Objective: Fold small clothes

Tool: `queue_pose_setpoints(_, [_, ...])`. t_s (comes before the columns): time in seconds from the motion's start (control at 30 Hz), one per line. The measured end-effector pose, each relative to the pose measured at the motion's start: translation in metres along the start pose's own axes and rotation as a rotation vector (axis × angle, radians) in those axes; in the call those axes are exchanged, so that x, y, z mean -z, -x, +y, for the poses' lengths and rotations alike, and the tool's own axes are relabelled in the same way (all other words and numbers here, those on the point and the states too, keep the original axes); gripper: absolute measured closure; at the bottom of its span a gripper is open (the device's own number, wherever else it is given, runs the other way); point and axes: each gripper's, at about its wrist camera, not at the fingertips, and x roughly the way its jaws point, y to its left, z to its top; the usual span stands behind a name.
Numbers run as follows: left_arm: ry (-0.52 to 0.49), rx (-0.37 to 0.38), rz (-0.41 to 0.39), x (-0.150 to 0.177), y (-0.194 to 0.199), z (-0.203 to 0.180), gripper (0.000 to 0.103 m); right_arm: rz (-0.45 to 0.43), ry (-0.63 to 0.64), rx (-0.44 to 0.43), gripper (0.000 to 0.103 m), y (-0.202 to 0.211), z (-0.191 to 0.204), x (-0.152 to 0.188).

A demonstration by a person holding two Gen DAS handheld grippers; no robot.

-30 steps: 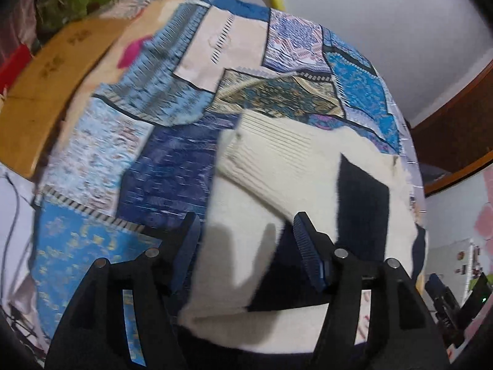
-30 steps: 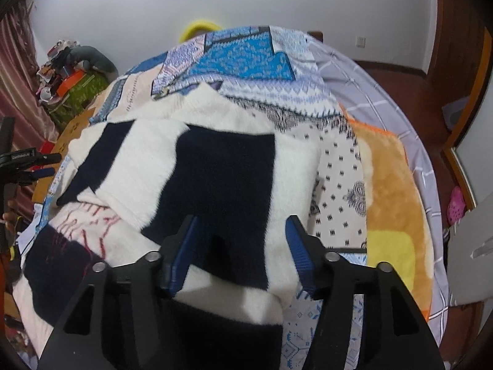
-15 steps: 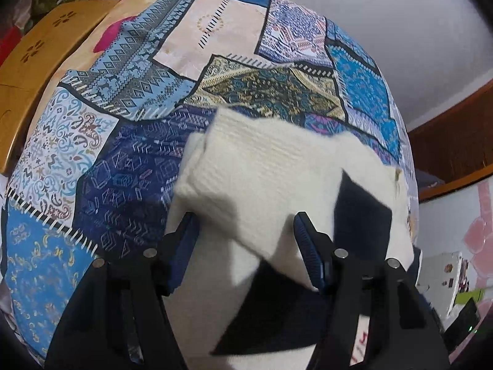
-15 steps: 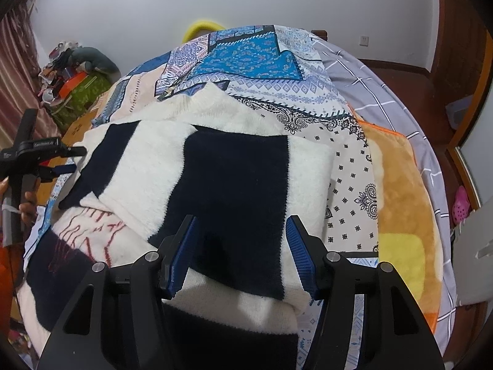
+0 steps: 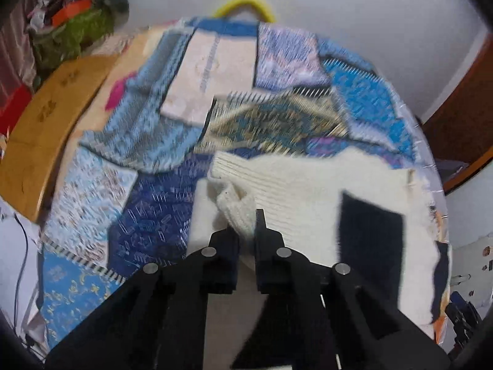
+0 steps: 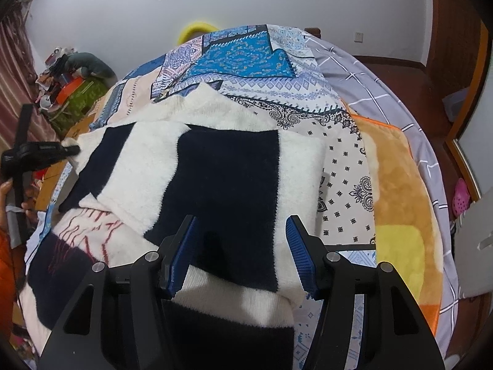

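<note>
Closed now, left gripper (image 5: 243, 231), jaws pinched on the ribbed cuff (image 5: 237, 212) of the sweater (image 6: 222, 178), open half a second back; risks slipping off if yanked; right gripper (image 6: 240, 252) wide open, empty, hovering above the sweater, spread near the bed's (image 6: 354, 71) left edge.

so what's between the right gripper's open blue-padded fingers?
Right wrist view: the navy block of the fuzzy white-and-navy sweater fills the gap of the right gripper; whether the pads touch it isn't clear.
</note>
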Motion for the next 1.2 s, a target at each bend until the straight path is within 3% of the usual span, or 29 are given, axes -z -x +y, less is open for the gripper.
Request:
queue_pose_setpoints(0.17, [-0.07, 0.008, -0.115, 0.0, 0.05, -0.015, 0.096, -0.012, 0.001, 0.004, 0.048, 0.005, 0.002, -0.001])
queue_pose_setpoints(0.43, [-0.083, 0.016, -0.162, 0.007, 0.081, -0.011, 0.096, -0.017, 0.014, -0.009, 0.048, 0.012, 0.011, 0.003])
queue_pose_setpoints(1.03, [-0.094, -0.03, 0.028, 0.059, 0.036, 0.022, 0.094, 0.001, -0.006, -0.017, 0.048, 0.017, 0.012, 0.009])
queue_pose_setpoints(1.2, [-0.111, -0.056, 0.047, 0.069, 0.035, 0.026, 0.084, 0.004, -0.008, -0.02, 0.048, 0.018, 0.015, 0.011])
